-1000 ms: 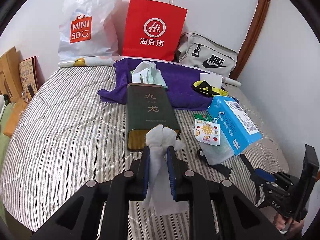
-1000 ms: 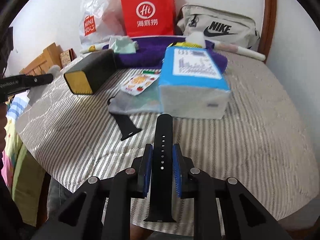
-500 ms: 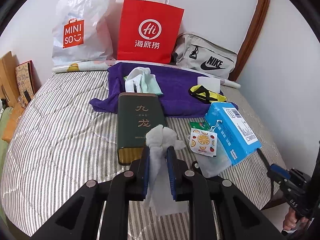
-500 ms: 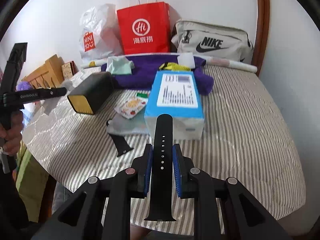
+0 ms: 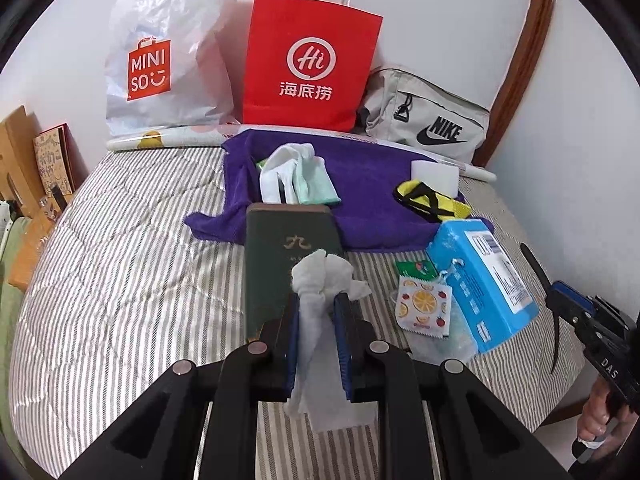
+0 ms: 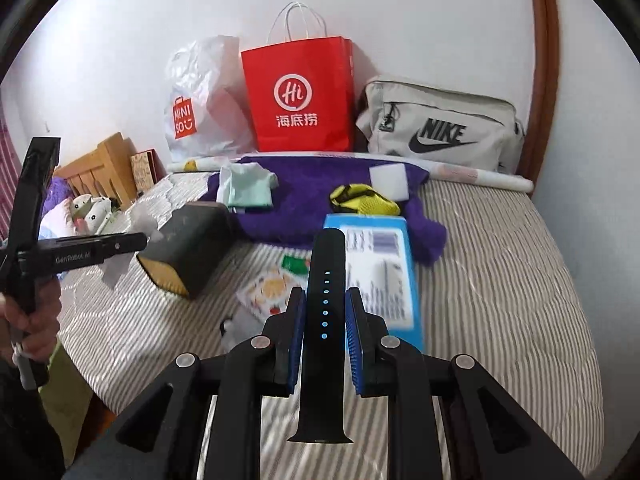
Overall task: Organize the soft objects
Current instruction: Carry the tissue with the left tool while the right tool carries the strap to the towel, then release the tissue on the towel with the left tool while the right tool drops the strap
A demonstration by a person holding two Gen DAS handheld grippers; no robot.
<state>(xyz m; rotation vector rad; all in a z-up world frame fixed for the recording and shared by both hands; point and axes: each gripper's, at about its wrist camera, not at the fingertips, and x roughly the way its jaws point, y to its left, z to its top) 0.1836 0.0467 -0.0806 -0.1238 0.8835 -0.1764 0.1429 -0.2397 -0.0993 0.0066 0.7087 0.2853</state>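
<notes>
Left gripper (image 5: pixel 316 312): clenched on white tissue (image 5: pixel 320 276), held over the bed's (image 5: pixel 120 264) near edge, as before. Right gripper (image 6: pixel 325 312): grasping black watch strap (image 6: pixel 323 300), now lifted higher above the bed. Blue tissue pack (image 6: pixel 380 276) blurred; green box (image 5: pixel 280 264) partly hidden behind the tissue.

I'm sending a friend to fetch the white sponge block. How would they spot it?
Find the purple towel spread below the red paper bag. On its right end, just behind the yellow mesh item, lies the sponge block: plain white and square-edged.
</notes>
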